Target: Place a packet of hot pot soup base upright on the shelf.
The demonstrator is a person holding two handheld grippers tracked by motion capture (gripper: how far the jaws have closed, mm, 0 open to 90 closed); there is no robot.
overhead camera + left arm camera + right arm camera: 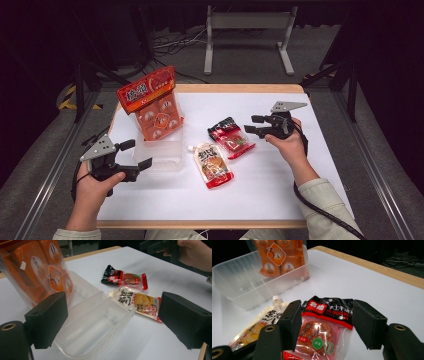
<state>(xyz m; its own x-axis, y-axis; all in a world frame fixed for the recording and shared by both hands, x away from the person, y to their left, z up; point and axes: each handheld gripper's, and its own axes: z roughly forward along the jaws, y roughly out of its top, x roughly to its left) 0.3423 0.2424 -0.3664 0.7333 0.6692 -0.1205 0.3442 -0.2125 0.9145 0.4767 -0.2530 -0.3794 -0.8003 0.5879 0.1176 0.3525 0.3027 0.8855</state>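
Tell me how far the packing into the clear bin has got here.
One of three looks done: the orange multipack stands in the clear bin. In hand: the open right claw straddles the red-and-black packet, not yet closed. Left: that packet and the spouted pouch, both on the table. The left claw is open beside the bin.

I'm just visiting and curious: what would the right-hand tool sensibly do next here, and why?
Probably ease forward and down, then close on the red-and-black packet. The right tool is open, its jaws either side of that packet, which lies flat on the white table. The clear tub already holds the orange pack, so the packet likely goes there too.
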